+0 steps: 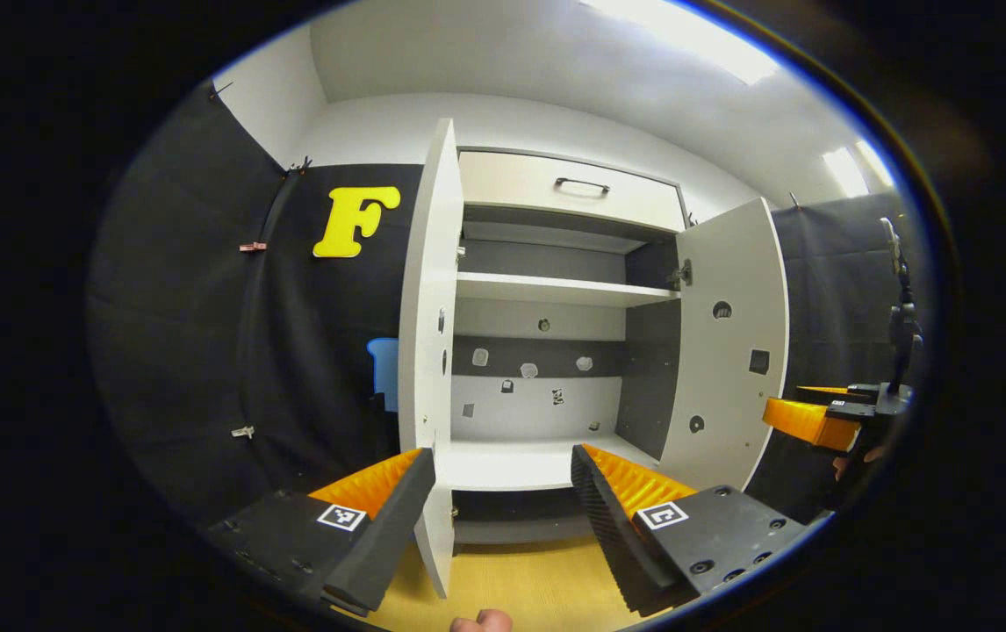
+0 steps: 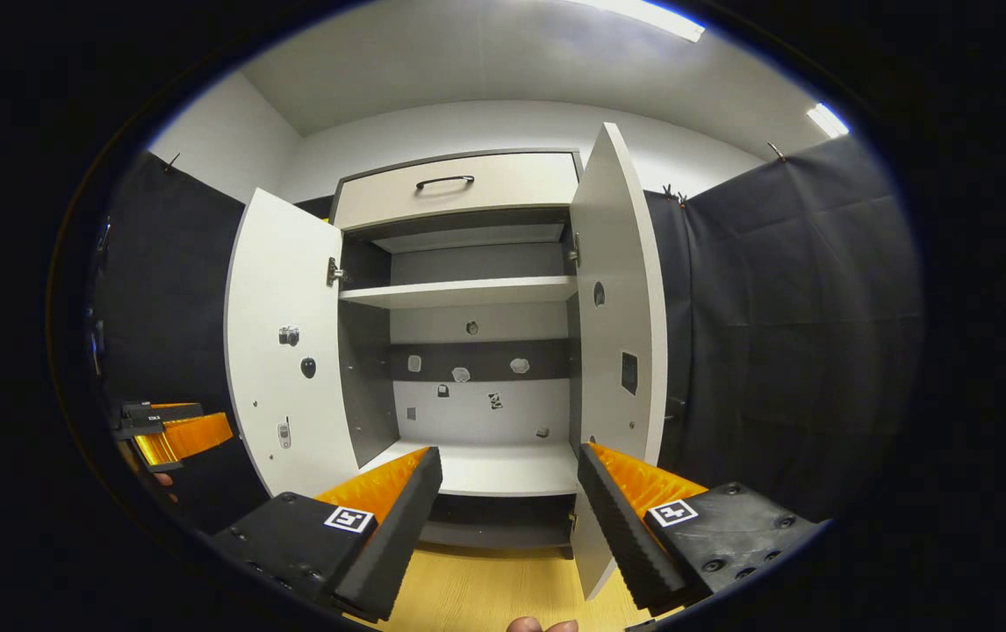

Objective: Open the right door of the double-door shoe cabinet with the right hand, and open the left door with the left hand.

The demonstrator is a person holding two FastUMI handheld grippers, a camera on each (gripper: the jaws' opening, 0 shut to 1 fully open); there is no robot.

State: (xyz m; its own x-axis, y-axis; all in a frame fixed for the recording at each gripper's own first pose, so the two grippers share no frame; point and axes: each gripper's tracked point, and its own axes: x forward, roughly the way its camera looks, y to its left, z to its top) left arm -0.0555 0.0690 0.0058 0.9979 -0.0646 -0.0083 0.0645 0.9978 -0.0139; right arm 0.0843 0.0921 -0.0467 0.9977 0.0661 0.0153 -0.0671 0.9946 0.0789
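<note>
The white shoe cabinet [image 1: 556, 465] stands ahead with both doors swung wide, baring its shelves. In the left gripper view, the left door [image 1: 428, 333] is seen nearly edge-on. Its lower edge runs down just inside the left finger of my open left gripper [image 1: 503, 491], and the fingers do not press it. In the right gripper view, the right door [image 2: 621, 333] stands edge-on beside the right finger of my open right gripper [image 2: 512, 491]. The left door [image 2: 279, 351] shows its inner face there. The right gripper [image 1: 806, 408] also appears at the far right, and the left gripper [image 2: 174, 421] at the far left.
A drawer [image 1: 569, 189] with a dark handle tops the cabinet. Inside are an upper shelf [image 1: 556, 290] and a bottom board [image 2: 485, 470]. Light wood floor [image 1: 520, 584] lies below. Black cloth walls flank both sides. A thumb tip [image 1: 481, 621] peeks in at the bottom.
</note>
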